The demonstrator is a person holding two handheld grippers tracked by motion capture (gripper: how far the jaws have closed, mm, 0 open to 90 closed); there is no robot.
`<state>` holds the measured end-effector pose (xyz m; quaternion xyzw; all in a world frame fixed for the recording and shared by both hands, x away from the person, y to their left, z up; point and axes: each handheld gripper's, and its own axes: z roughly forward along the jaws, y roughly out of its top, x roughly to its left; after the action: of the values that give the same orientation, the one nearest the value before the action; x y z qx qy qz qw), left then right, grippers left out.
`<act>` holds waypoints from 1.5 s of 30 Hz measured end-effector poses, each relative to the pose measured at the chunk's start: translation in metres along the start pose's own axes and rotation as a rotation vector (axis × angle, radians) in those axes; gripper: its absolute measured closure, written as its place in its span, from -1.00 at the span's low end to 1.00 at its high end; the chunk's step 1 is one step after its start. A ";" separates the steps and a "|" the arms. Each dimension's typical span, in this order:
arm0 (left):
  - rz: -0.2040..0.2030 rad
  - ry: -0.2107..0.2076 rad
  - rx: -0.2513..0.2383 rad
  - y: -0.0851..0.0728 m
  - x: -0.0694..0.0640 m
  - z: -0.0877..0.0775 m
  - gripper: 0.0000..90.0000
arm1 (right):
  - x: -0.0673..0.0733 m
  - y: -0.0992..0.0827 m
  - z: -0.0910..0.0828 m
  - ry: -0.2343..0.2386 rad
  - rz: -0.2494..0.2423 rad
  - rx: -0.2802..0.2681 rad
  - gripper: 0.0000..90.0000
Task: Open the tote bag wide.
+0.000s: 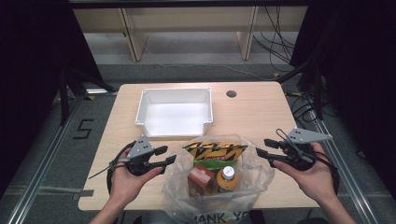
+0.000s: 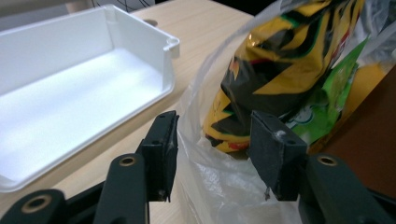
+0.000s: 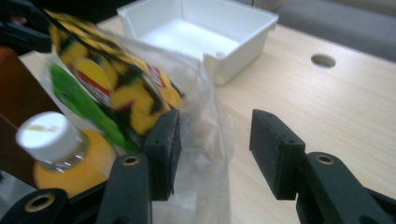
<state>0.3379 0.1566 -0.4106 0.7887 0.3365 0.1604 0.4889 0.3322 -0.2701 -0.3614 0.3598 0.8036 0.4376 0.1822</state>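
Setting: a laboratory or recording room, arranged for staged table work. A small light-wood table (image 1: 261, 112) with a cable port (image 1: 231, 94) is placed on grey carpet, flanked by aluminium rails (image 1: 46, 154). Black curtains (image 1: 28, 56) are hung at both sides. Loose cables (image 1: 280, 46) are trailed across the floor behind, near plain wooden desk legs (image 1: 133, 39). A numeral "5" (image 1: 83, 129) is marked in tape on the floor. Instrumented handheld grippers, left gripper (image 1: 166, 156) and right gripper (image 1: 260, 147), are held by a person at the table.
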 end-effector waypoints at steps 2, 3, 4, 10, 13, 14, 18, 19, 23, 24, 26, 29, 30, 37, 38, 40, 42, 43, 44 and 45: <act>0.000 -0.015 0.028 -0.002 0.003 0.006 0.14 | -0.004 -0.002 0.010 0.010 0.010 0.027 0.34; -0.010 -0.025 0.039 -0.005 0.004 0.010 0.15 | -0.006 -0.005 0.014 0.016 0.012 0.053 0.48; -0.020 -0.041 0.066 -0.009 0.005 0.017 0.20 | -0.010 -0.007 0.019 0.019 -0.028 0.067 0.59; -0.044 -0.080 0.136 -0.021 0.009 0.037 0.62 | -0.009 -0.022 0.043 0.020 0.058 0.151 0.94; -0.036 -0.085 0.172 -0.024 0.011 0.042 0.76 | -0.016 -0.026 0.047 0.018 -0.003 0.191 0.99; -0.037 -0.077 0.204 -0.027 0.013 0.047 0.88 | -0.018 -0.029 0.052 -0.003 -0.027 0.198 1.00; -0.035 -0.080 0.228 -0.029 0.016 0.052 0.96 | -0.019 -0.034 0.058 -0.023 -0.023 0.228 1.00; -0.037 -0.080 0.239 -0.030 0.017 0.054 0.97 | -0.020 -0.036 0.060 -0.021 -0.027 0.235 1.00; -0.029 -0.055 0.251 -0.035 0.020 0.059 0.99 | -0.022 -0.043 0.070 -0.029 -0.014 0.271 1.00; -0.032 -0.045 0.257 -0.036 0.020 0.059 0.99 | -0.022 -0.045 0.072 -0.030 -0.014 0.271 1.00; -0.045 -0.025 0.261 -0.038 0.020 0.062 0.99 | -0.025 -0.051 0.078 -0.042 -0.007 0.275 1.00; -0.030 -0.023 0.262 -0.039 0.020 0.063 0.99 | -0.025 -0.053 0.080 -0.040 0.040 0.293 1.00; -0.036 -0.017 0.264 -0.039 0.019 0.064 0.99 | -0.029 -0.054 0.082 -0.054 0.002 0.295 1.00; -0.028 -0.004 0.267 -0.040 0.018 0.064 0.91 | -0.032 -0.059 0.082 -0.042 0.033 0.330 0.95; -0.050 -0.002 0.228 -0.040 0.014 0.062 0.86 | -0.031 -0.059 0.081 -0.043 0.043 0.339 0.89; -0.036 0.005 0.222 -0.037 0.014 0.056 0.75 | -0.032 -0.059 0.078 -0.043 0.037 0.273 0.73; -0.032 0.008 0.214 -0.036 0.014 0.053 0.70 | -0.032 -0.056 0.072 -0.043 0.030 0.261 0.64; -0.037 0.016 0.197 -0.035 0.013 0.050 0.63 | -0.032 -0.054 0.067 -0.041 0.030 0.265 0.54; -0.044 0.034 0.170 -0.032 0.013 0.041 0.43 | -0.031 -0.049 0.056 -0.035 0.022 0.220 0.37; -0.044 0.034 0.170 -0.032 0.013 0.041 0.31 | -0.031 -0.049 0.056 -0.035 0.022 0.220 0.37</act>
<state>0.3590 0.1476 -0.4590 0.8171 0.3742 0.1339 0.4176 0.3663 -0.2782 -0.4337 0.3938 0.8397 0.3424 0.1507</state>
